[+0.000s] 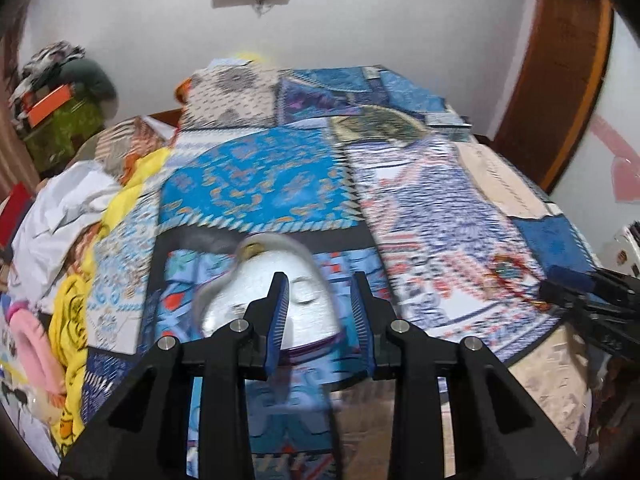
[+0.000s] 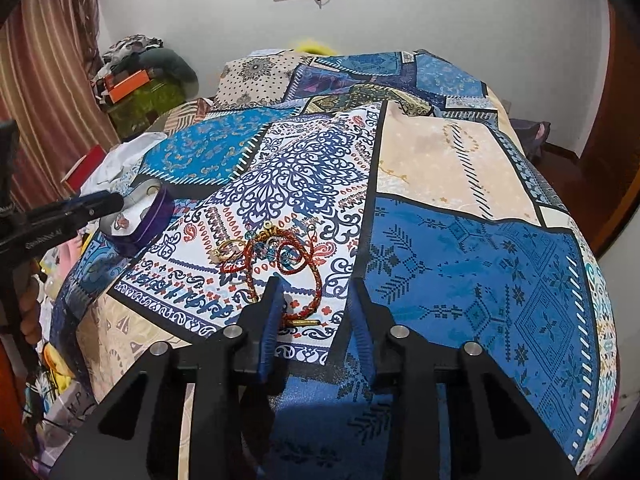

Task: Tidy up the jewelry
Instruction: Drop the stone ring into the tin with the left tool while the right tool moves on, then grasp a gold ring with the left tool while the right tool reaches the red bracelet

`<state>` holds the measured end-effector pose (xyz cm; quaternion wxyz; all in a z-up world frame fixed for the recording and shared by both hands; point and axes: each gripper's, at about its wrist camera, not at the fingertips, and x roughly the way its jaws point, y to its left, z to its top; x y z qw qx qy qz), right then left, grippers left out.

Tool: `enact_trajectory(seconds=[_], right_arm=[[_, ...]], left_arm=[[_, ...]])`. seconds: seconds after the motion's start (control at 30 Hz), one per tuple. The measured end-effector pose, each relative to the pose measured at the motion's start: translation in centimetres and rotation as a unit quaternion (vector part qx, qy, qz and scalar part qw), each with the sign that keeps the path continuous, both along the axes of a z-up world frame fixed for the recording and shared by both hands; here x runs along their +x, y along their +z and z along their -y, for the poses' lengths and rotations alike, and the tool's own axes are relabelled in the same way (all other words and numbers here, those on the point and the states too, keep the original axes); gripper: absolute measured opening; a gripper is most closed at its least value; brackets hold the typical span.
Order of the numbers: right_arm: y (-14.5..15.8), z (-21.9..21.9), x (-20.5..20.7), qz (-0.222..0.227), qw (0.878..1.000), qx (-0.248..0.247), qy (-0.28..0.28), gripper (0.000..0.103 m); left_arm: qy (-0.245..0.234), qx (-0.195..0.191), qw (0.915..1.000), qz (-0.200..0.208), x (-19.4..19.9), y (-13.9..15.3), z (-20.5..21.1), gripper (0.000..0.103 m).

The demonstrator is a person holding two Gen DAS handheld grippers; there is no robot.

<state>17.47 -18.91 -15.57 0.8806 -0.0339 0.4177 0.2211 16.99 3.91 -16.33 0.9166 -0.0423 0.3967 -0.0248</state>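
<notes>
While the right gripper (image 2: 316, 292) is hovering with its jaws partly apart and nothing between them, a tangle of red cord bracelets (image 2: 280, 264) is lying on the patterned bedspread (image 2: 460, 264) just beyond its fingertips. Farther left, the left gripper (image 1: 320, 288) is holding a small white pouch with a purple rim (image 1: 272, 304); its left pad is lying against the pouch, though blur is hiding how firm the grip is. Heaped clothes (image 1: 68, 216) are lying at the bed's far left.

Red cord bracelet (image 2: 298, 276) lies on patterned bedspread (image 2: 460, 160) between right gripper's (image 2: 316, 284) fingers (image 2: 272, 300).
</notes>
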Motion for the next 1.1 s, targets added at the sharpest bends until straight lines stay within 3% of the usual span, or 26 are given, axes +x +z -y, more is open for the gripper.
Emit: enact_trajectory(seconds=[0.13, 0.27, 0.5, 0.87, 1.0, 1.1], right_arm=[[-0.4, -0.2, 0.3, 0.004, 1.000, -0.008, 0.002, 0.016], [-0.8, -0.1, 0.4, 0.007, 1.000, -0.007, 0.002, 0.016], [-0.6, 0.6, 0.7, 0.013, 1.000, 0.008, -0.013, 0.005], [1.1, 2.6, 0.7, 0.034, 0.997, 0.056, -0.042, 0.003], [2.0, 3.1, 0.6, 0.045, 0.996, 0.064, -0.047, 0.003], [2.5, 3.5, 0.7, 0.049, 0.996, 0.065, -0.049, 0.003]], left_arm=[[-0.039, -0.011, 0.9992, -0.002, 0.4, 0.1, 2.5, 0.031], [-0.075, -0.015, 0.9970, -0.015, 0.9, -0.5, 5.1, 0.031], [-0.113, -0.035, 0.9922, -0.038, 1.4, -1.8, 8.2, 0.031], [-0.134, -0.032, 0.9897, -0.038, 2.2, -2.4, 10.2, 0.031], [-0.144, -0.034, 0.9884, -0.035, 2.5, -2.5, 10.8, 0.017], [-0.146, -0.039, 0.9879, -0.034, 2.6, -2.6, 11.0, 0.015]])
